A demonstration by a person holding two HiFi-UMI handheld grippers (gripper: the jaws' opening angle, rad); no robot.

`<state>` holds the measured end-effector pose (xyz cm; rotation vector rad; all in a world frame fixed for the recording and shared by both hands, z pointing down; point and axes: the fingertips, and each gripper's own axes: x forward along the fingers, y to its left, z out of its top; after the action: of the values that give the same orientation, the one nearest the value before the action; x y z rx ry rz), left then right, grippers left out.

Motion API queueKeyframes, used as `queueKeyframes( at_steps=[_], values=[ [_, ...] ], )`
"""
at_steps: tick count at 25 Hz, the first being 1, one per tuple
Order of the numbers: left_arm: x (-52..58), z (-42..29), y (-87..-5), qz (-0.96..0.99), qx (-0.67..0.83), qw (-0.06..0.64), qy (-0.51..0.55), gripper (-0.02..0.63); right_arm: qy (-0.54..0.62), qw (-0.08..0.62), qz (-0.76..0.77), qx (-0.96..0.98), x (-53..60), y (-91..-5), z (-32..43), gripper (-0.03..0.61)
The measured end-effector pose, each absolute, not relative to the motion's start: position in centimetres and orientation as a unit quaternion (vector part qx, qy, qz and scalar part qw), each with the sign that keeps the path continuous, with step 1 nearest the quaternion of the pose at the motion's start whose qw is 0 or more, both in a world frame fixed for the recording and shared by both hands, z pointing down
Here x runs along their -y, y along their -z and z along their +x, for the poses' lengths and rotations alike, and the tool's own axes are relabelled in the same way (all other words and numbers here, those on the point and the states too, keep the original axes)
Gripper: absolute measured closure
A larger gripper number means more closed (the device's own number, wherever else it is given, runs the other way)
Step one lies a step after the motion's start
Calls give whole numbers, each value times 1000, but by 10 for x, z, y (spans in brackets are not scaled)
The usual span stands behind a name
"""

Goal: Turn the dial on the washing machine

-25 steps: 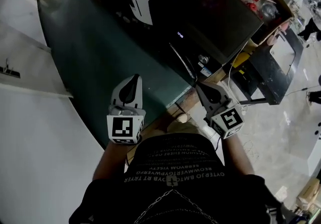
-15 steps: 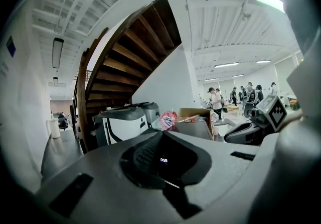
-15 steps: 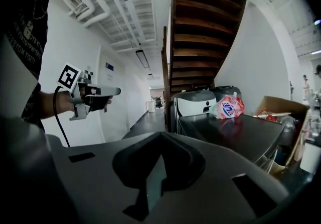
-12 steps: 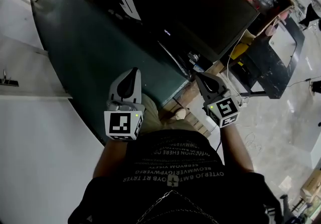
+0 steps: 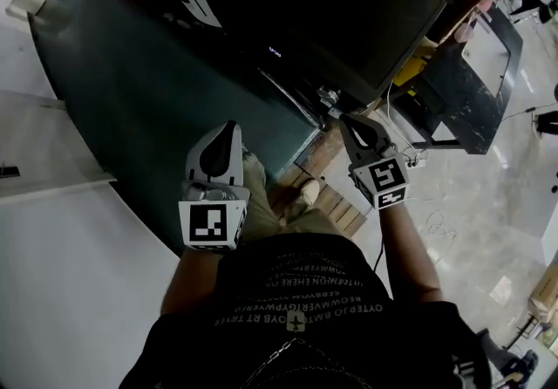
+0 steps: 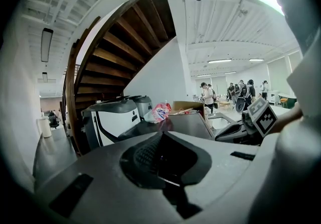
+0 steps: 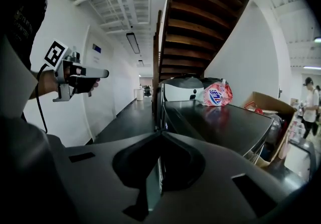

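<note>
Both grippers are clenched shut with nothing in them. The right gripper [image 5: 347, 123] is the nearer one, close to the front right corner of the washing machine [image 5: 349, 12]. The left gripper [image 5: 229, 130] hangs well apart from the machine's front, towards its left end. What I take for the dial [image 5: 328, 98] is a small shiny knob at the right end of the machine's front panel, just ahead of the right gripper's tip. The panel runs lengthwise from the lit display [image 5: 275, 51] to that knob. The machine is dark with a glossy top, and the dial's markings are too small to read.
</note>
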<state>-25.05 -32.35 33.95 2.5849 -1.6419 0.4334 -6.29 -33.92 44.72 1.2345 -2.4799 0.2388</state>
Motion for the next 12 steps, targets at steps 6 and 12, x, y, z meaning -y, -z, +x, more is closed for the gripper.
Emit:
queueKeyframes(
  at_steps=[6,12],
  values=[
    [334,-244,-354,844,518,24,-133,607,-62,223,459,858,363,-487,-63,579],
    [334,-241,-378,849,505,31,-150,607,-61,248,466,847,383,-517,-66,528]
  ],
)
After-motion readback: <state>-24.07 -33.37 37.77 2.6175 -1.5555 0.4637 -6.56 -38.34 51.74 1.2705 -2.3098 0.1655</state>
